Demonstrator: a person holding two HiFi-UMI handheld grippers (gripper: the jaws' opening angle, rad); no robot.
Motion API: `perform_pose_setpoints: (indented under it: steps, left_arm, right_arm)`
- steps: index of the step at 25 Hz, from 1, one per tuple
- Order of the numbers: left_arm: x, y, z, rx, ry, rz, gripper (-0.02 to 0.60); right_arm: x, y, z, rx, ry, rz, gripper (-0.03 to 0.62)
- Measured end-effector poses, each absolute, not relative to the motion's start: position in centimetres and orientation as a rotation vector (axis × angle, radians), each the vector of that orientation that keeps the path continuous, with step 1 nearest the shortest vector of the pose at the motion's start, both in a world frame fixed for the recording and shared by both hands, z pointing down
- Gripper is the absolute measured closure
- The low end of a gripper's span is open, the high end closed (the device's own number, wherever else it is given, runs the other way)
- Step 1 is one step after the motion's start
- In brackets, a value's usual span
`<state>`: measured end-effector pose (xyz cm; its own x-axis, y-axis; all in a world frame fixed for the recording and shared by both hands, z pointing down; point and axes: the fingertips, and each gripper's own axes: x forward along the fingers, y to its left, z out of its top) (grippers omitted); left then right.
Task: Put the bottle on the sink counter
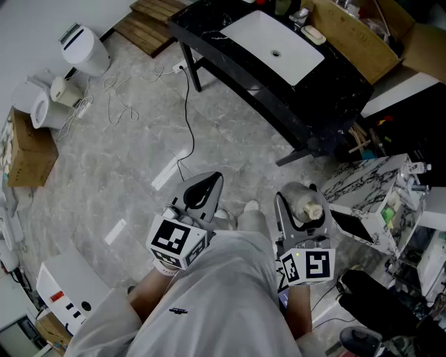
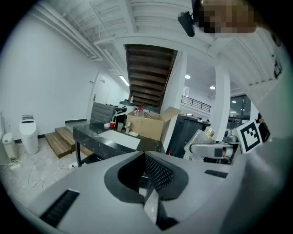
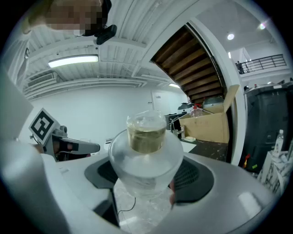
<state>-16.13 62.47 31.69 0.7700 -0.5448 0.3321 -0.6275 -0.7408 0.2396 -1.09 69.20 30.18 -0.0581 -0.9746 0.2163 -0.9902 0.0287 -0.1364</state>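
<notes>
A clear plastic bottle (image 1: 304, 201) with a tan cap sits between the jaws of my right gripper (image 1: 301, 209), which is shut on it near the person's waist. In the right gripper view the bottle (image 3: 145, 155) fills the middle, cap pointing away, with the pads pressing on its sides. My left gripper (image 1: 203, 192) is held level beside it, shut and empty; its ribbed pads (image 2: 155, 172) meet. The black sink counter (image 1: 327, 97) with a white basin (image 1: 275, 45) stands across the floor, well ahead; it also shows in the left gripper view (image 2: 91, 133).
A cardboard box (image 1: 352, 35) and small items sit at the counter's far end. A marble-patterned box (image 1: 369, 185) stands to the right. White toilets (image 1: 83, 50) and a cable (image 1: 187, 118) lie on the left floor, with wooden steps (image 1: 150, 21) beyond.
</notes>
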Motion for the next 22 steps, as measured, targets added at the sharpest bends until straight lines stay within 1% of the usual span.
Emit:
perform_pose_setpoints:
  steps: [3, 5, 12, 22]
  left_arm:
    - [-17.0, 63.9, 30.6, 2.635, -0.934, 0.349, 0.575]
    - [-16.8, 64.5, 29.8, 2.643, -0.947, 0.334, 0.575]
    - [-15.6, 66.5, 28.3, 2.653, -1.012, 0.302, 0.575]
    - [-11.5, 67.6, 27.1, 2.676, -1.066, 0.318, 0.575]
  right_arm:
    - [-3.3, 70.2, 29.3, 2.081, -2.244, 0.366, 0.247]
    - [-3.5, 70.5, 28.8, 2.081, -2.259, 0.355, 0.247]
    - [-2.3, 72.2, 27.4, 2.059, -2.33, 0.334, 0.247]
    - [1.8, 73.0, 26.4, 2.01, -2.401, 0.299, 0.247]
